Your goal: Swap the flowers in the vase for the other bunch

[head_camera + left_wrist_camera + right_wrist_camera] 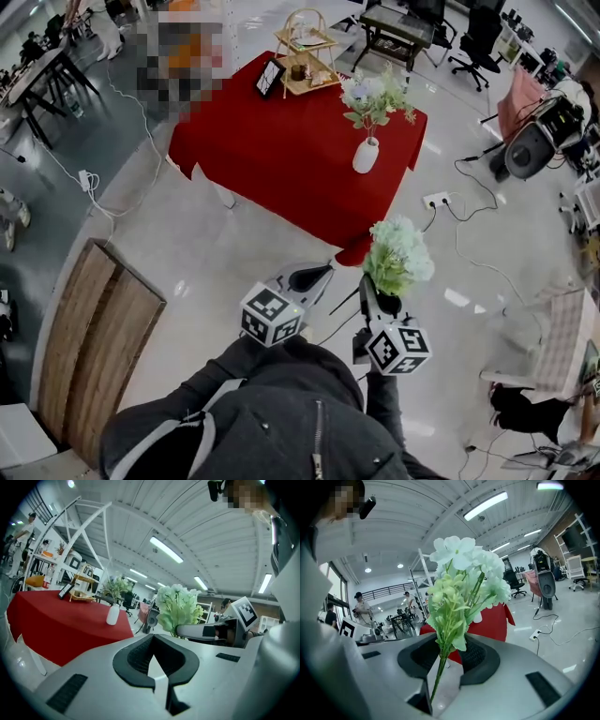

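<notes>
A white vase (pixel 366 155) with pale flowers (pixel 375 98) stands near the right edge of the red-clothed table (pixel 281 141). The vase (pixel 113 614) also shows in the left gripper view, ahead and to the left. My right gripper (pixel 370 292) is shut on the stem of a green and white bunch (pixel 398 255), held upright over the floor short of the table. In the right gripper view the stem (pixel 439 665) runs down between the pads of the right gripper (pixel 450 644). Beside it, my left gripper (pixel 314 277) is shut and holds nothing. Its pads meet in the left gripper view (pixel 153 641).
On the table's far side stand a tiered wooden stand (pixel 307 56) and a small picture frame (pixel 270 77). A wooden bench (pixel 94 337) lies on the floor at left. A power strip (pixel 436 199) and cables lie right of the table, with a speaker (pixel 530 150) beyond.
</notes>
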`<state>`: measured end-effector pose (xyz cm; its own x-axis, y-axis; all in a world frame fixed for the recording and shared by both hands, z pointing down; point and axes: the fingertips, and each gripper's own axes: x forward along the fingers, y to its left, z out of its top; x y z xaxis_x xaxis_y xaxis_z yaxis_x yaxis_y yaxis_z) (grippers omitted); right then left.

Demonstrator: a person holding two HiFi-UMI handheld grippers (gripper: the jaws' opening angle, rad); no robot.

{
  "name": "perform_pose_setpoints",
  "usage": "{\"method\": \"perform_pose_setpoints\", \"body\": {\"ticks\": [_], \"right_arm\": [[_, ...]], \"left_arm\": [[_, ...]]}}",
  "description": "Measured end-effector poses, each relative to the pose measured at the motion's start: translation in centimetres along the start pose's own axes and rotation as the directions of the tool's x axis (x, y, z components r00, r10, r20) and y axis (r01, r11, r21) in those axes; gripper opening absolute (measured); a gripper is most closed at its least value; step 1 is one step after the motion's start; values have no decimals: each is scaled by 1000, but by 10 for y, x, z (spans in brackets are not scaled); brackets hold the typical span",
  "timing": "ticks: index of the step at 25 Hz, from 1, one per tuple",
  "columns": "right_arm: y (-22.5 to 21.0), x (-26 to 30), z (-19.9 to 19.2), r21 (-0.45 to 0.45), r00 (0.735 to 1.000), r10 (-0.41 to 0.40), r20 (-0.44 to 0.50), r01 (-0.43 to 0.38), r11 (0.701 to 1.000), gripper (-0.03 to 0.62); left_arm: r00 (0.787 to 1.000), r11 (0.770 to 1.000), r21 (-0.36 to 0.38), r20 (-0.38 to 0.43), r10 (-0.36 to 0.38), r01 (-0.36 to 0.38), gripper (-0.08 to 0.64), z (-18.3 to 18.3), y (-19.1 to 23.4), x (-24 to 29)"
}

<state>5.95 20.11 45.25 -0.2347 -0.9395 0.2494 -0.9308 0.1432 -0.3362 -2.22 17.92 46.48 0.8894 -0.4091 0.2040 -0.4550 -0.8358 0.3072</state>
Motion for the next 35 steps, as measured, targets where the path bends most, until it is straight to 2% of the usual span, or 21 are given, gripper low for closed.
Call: {"method": "perform_pose_setpoints", "body": {"ticks": [19,25,35], "right_arm": [[-29,-1,1,77,1000,5,4,-5,997,114],[-38,4,14,71,1000,-10,16,9,997,114],[-57,33,28,90,1000,-2,22,0,996,114]], "left_arm": [[999,999,-14,-29,33,-34,9,-5,-8,23],[998,997,-44,-14,59,-60,8,4,8,31],[998,996,-50,-14,69,-70,9,18,29,59]]}}
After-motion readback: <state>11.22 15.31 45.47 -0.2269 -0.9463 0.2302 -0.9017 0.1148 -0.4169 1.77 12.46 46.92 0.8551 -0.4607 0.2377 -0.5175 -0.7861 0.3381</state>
